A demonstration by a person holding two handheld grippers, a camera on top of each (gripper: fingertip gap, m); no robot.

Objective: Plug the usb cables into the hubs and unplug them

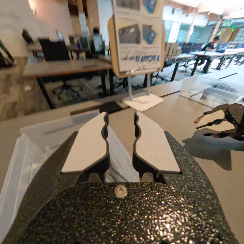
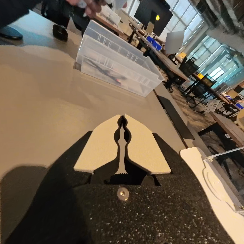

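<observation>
My left gripper [image 1: 121, 116] is open and empty, held above a translucent plastic bin [image 1: 33, 142] at the table's left. My right gripper [image 2: 122, 116] is shut with its tips touching and nothing between them, low over the beige table [image 2: 46, 99]. It also shows at the right edge of the left wrist view [image 1: 206, 125], shut. A clear plastic bin [image 2: 116, 63] ahead of the right gripper holds dark cables [image 2: 105, 74] with a red-tipped plug. No hub is visible in either view.
A sign on a clear stand with a white base [image 1: 143, 101] stands on the table beyond the left gripper; the base shows at the right of the right wrist view [image 2: 211, 184]. A clear acrylic box [image 1: 211, 89] sits far right. A black slot [image 2: 175, 118] runs along the table edge. The tips of one gripper are about 30 centimetres away from the tips of the other.
</observation>
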